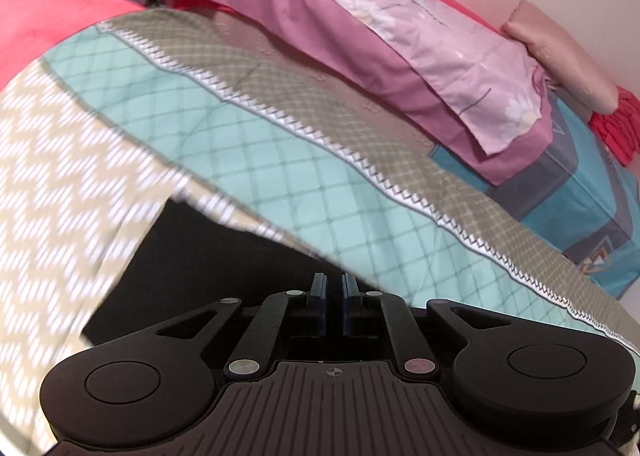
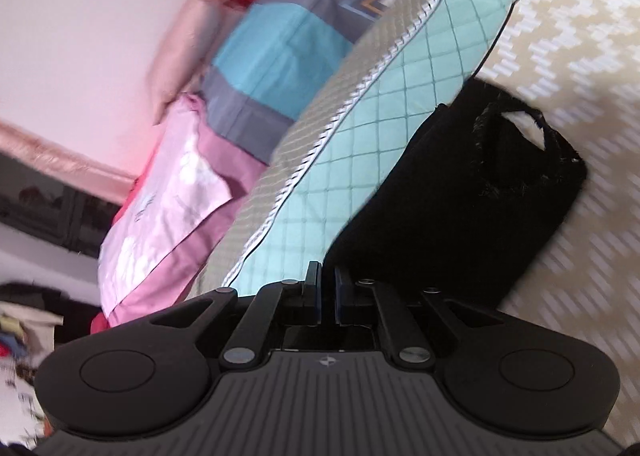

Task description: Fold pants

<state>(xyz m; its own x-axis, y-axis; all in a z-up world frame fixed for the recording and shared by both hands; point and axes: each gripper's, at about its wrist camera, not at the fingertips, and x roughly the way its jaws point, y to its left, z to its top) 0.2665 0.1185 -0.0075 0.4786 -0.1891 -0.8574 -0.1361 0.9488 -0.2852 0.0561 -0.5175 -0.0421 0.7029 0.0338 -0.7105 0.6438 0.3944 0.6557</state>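
Note:
The black pants (image 2: 460, 192) lie folded into a compact block on the bed cover, with the waist opening (image 2: 516, 124) at the far end. In the left wrist view they show as a dark patch (image 1: 208, 264) just ahead of the fingers. My left gripper (image 1: 334, 288) has its jaws nearly together with a thin gap and nothing between them. My right gripper (image 2: 327, 280) stands the same way, narrow gap, empty, at the near end of the pants.
The bed cover has a beige zigzag part (image 1: 60, 160), a mint checked band (image 1: 280, 160) and a grey band. A pink-purple pillow (image 1: 360, 36) and a blue-grey pillow (image 1: 580, 192) lie at the far side by the wall. Red cloth (image 1: 616, 128) lies beyond.

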